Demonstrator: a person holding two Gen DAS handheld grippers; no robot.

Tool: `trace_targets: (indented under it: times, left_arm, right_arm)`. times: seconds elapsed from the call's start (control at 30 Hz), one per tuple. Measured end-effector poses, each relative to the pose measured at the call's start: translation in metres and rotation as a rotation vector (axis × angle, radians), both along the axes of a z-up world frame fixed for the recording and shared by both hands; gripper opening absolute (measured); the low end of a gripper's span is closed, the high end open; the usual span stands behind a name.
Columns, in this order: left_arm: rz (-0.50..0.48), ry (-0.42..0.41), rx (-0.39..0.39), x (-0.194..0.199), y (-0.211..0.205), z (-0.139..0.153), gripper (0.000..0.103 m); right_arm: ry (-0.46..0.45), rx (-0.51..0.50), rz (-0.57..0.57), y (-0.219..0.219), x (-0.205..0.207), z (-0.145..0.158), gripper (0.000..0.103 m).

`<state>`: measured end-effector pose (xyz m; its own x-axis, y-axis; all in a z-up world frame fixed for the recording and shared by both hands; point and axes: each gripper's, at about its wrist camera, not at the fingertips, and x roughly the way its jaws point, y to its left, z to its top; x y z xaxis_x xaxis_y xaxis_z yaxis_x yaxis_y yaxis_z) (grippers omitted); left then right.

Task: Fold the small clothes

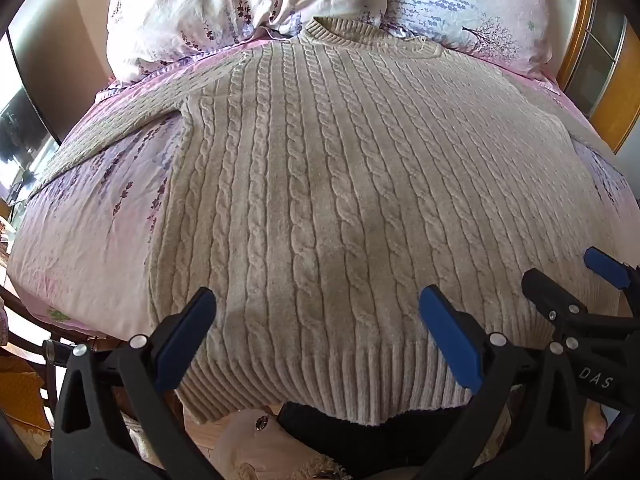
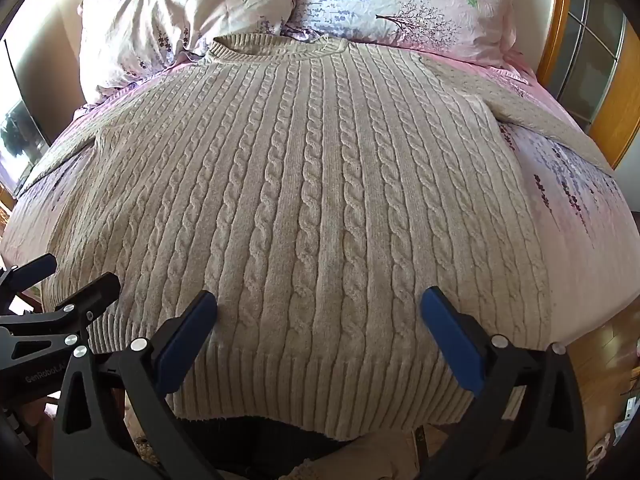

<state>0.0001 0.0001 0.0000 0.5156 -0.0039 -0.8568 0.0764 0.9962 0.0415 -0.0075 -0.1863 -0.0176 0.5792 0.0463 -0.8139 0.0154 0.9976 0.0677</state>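
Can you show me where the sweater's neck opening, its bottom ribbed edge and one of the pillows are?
sweater collar (image 2: 276,50), right wrist view, on the ribbed neckband.
sweater hem (image 1: 360,380), left wrist view, on the ribbed bottom band.
pillow (image 2: 420,4), right wrist view, on its flowered cover.

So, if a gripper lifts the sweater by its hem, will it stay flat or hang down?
The sweater would probably droop: thick cable knit follows the bed. Likely heavy-ish for its size. The ribbed hem should grip, not slip.

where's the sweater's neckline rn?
In both wrist views the neckline sits at the far end of the cable-knit sweater, top centre of frame, right against the two floral pillows at the head of the bed.
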Motion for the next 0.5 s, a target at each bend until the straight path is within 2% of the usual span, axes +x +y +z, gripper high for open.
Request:
trace_targets:
  times: [0.5]
  left_arm:
    - [0.001, 0.0, -0.001, 0.0002, 0.0, -0.0001, 0.101]
  right_arm:
    - [0.003, 0.0, -0.001, 0.0009, 0.0003, -0.0006, 0.102]
